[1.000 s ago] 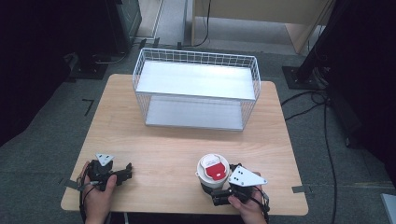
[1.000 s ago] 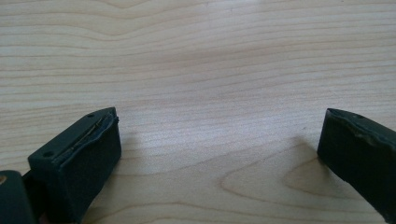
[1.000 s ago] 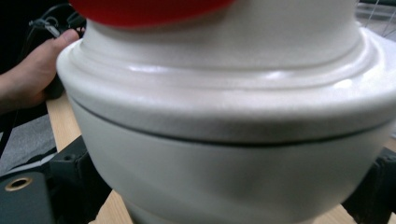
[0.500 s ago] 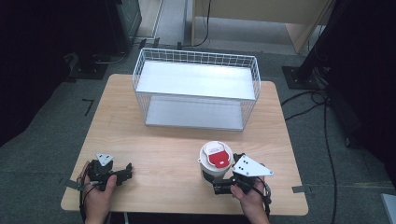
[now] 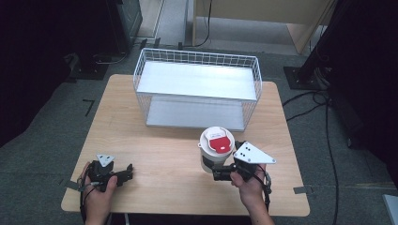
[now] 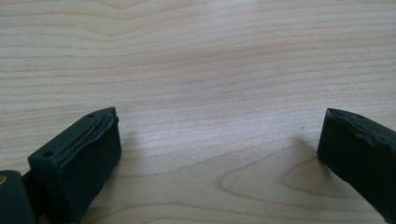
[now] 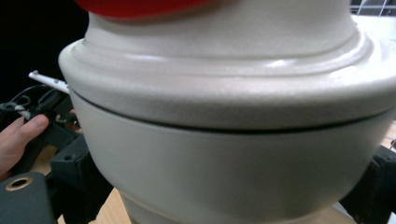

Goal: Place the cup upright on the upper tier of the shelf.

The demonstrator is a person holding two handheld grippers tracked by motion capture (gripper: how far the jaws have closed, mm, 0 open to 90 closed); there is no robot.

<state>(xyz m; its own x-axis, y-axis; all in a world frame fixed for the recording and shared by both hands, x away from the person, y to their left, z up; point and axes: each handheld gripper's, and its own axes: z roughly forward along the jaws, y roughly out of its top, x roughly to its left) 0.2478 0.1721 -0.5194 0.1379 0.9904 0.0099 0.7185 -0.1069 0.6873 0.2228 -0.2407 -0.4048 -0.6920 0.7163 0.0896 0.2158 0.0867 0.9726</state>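
A white round container (image 5: 217, 143) with a red patch on its lid is at the table's front right, just in front of the wire basket (image 5: 141, 70). My right gripper (image 5: 212, 169) is shut on its lower body from the near side. In the right gripper view the container's wall (image 7: 224, 154) is very close, with a black jaw on each side. I cannot tell whether its base touches the table. My left gripper (image 5: 127, 171) lies at the front left of the table, open. In the left gripper view its jaws stand wide apart around bare wood (image 6: 219, 93).
The white wire basket stands across the back half of the wooden table (image 5: 164, 154), its open top facing up and a pale board lying inside it. Dark floor, cables (image 5: 309, 101) and stand bases surround the table. Bare wood lies between the two grippers.
My right gripper has carried the container away from the table's front edge toward the basket. The left gripper has stayed where it was, open.
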